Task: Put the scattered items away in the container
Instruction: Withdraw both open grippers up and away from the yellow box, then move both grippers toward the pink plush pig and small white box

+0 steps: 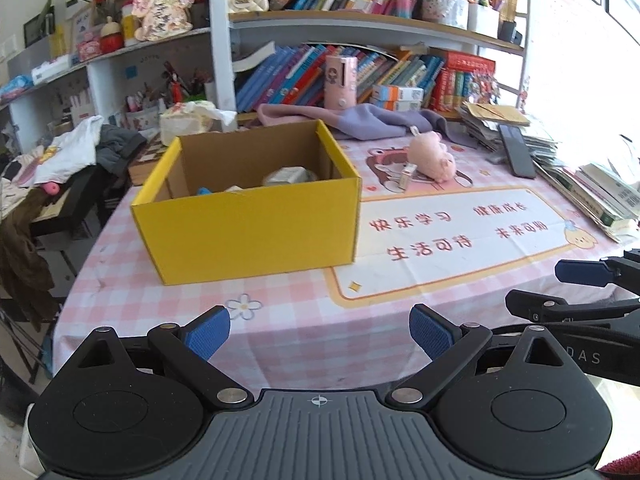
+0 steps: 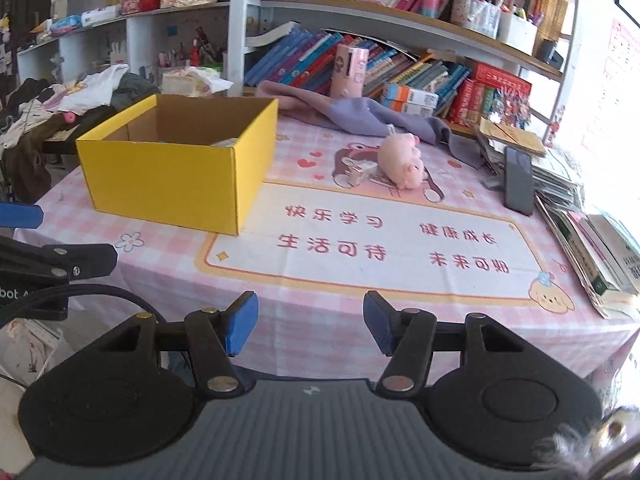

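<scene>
A yellow cardboard box stands open on the pink checked tablecloth, with several small items inside. It also shows in the right wrist view. A pink plush pig lies beyond the box to the right, with a small white packet beside it. Both show in the right wrist view: the pig and the packet. My left gripper is open and empty near the table's front edge. My right gripper is open and empty, to the right of the left one.
A purple cloth and a pink cylinder sit at the back. A black phone rests on stacks of books along the right edge. Bookshelves rise behind the table. Clothes are piled at the left.
</scene>
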Demonstrator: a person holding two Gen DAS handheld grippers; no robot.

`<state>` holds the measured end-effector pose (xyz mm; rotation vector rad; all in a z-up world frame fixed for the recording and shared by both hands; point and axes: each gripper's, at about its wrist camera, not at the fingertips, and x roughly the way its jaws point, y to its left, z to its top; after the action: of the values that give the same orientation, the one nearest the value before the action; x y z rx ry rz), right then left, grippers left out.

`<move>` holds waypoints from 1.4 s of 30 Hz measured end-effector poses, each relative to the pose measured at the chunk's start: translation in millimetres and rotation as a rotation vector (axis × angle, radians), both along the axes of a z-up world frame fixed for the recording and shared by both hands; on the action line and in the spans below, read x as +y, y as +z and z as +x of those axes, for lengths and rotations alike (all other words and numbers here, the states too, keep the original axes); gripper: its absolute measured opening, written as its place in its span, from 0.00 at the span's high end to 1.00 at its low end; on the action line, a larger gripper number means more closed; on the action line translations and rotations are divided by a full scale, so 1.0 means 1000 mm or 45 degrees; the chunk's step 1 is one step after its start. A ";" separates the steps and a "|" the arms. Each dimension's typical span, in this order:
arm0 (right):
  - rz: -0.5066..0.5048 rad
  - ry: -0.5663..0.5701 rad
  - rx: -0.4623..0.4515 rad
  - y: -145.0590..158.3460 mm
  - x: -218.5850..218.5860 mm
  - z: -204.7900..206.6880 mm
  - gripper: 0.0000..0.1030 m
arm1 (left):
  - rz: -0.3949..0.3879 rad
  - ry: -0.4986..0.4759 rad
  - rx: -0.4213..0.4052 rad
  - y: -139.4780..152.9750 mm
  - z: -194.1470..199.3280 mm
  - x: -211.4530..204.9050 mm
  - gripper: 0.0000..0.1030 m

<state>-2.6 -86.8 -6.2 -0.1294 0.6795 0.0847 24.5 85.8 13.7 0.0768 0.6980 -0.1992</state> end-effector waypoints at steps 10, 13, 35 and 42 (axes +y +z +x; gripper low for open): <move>0.004 -0.125 0.013 -0.002 -0.038 -0.004 0.45 | -0.017 -0.184 0.035 -0.006 0.011 -0.045 0.05; 0.003 -0.157 0.018 -0.003 -0.051 -0.001 0.45 | -0.027 -0.234 0.043 -0.009 0.019 -0.061 0.05; 0.024 -0.117 0.114 -0.022 -0.164 0.154 0.45 | -0.028 -0.215 0.096 -0.032 0.156 -0.169 0.05; 0.036 0.001 0.113 -0.022 -0.198 0.229 0.45 | 0.007 -0.088 0.081 -0.033 0.217 -0.194 0.05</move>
<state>226.2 -285.3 -28.5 -0.0996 0.7670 0.1014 241.5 -107.8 -18.8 0.1006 0.7598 -0.2665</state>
